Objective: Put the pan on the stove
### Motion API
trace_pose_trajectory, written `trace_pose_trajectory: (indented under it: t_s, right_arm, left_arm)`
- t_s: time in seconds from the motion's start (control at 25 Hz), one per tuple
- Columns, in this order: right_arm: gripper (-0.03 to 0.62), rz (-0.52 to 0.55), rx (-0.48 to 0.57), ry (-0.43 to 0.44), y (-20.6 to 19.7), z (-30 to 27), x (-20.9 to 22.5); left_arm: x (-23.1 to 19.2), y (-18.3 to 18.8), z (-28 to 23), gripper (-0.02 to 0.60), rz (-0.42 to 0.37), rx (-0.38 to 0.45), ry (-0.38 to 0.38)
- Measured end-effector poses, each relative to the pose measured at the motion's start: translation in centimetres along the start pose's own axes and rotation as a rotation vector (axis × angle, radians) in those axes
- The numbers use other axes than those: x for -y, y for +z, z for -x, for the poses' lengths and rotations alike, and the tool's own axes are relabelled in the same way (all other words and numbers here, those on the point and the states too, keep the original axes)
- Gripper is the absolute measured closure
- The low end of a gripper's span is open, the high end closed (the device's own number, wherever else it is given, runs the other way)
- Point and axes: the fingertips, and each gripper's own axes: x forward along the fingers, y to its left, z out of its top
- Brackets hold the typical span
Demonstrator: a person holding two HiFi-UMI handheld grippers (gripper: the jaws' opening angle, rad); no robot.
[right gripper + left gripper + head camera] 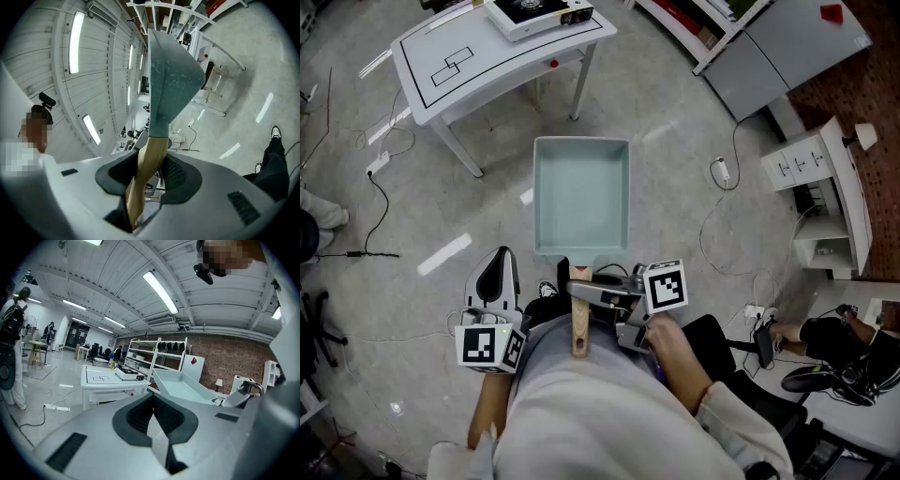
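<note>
A rectangular pale teal pan point(581, 197) hangs level over the floor in front of me. My right gripper point(584, 293) is shut on its wooden handle point(579, 323). In the right gripper view the handle point(147, 159) runs between the jaws and the pan point(171, 70) rises beyond them. The stove point(534, 13), white with a black top, stands on a white table point(478, 56) further ahead. My left gripper point(493, 277) sits lower left of the pan, shut and holding nothing. The left gripper view shows its jaws together point(157, 420), with the pan point(180, 386) to the right and the stove point(127, 373) ahead.
Cables and a power strip point(377, 161) lie on the floor left of the table. Shelving and a grey cabinet point(787, 47) stand at the back right, with a white drawer unit point(820, 187) beside them. A seated person point(834, 333) and office chairs are at the lower right.
</note>
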Motion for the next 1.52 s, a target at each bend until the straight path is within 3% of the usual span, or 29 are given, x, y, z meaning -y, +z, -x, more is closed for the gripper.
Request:
trace_pose_trajectory:
  t_s: [0.44,0.88,1.52]
  right_arm:
    - [0.437,0.024,0.006,-0.034,6.7,0.5,1.1]
    - [0.433,0.042,0.003,-0.077,14.2,2.1,3.3]
    - [0.425,0.080,-0.029,-0.059,22.6,6.3,6.0]
  left_arm:
    - [-0.3,2.0,-6.0,0.574,-0.039,0.001,-0.010]
    - [-0.5,3.2,-11.6,0.574,-0.057,-0.009,0.027]
    - [1.3,4.4,-19.9,0.574,-0.060,0.022,0.074]
